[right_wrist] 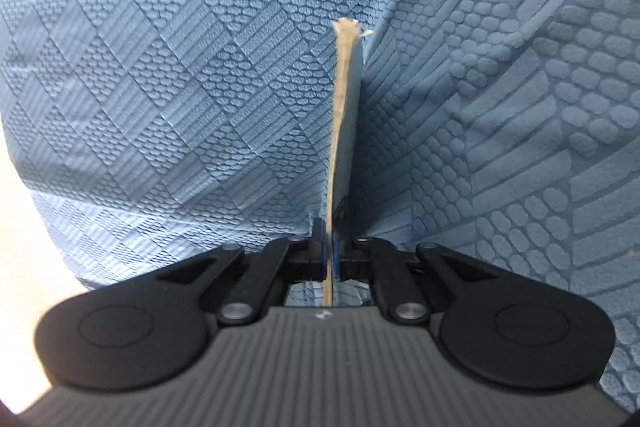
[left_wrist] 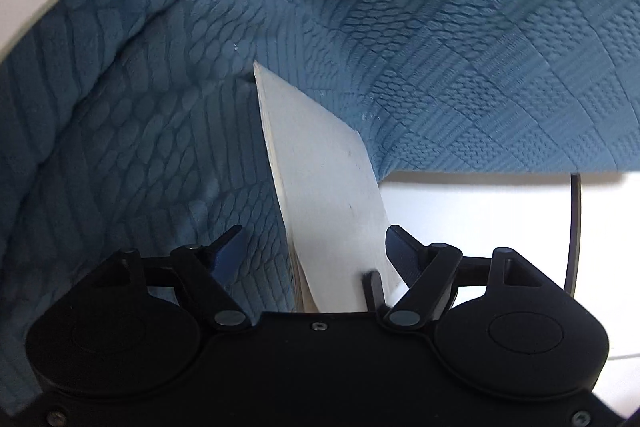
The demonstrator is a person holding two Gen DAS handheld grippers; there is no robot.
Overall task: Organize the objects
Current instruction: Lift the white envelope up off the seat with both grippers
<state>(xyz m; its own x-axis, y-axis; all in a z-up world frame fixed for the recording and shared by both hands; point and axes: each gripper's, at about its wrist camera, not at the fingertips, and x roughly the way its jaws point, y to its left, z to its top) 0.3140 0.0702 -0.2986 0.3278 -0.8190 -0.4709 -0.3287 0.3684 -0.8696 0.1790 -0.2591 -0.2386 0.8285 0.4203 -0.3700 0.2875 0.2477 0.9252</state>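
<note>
The left hand-held gripper (left_wrist: 314,247) has its fingers spread wide, out at 10 and 2 o'clock. The right hand-held gripper (right_wrist: 330,247) is squeezed tight, pointing to 12 o'clock.

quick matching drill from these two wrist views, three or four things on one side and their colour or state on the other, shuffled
Things:
1. left gripper
2. right gripper
3. textured blanket
4. booklet

States:
a. blue, quilted pattern
b. shut on a thin booklet edge
c. off-white, standing between open jaws
d. jaws spread wide, pads not pressing

Pairs: 1-d, 2-b, 3-a, 4-c
</note>
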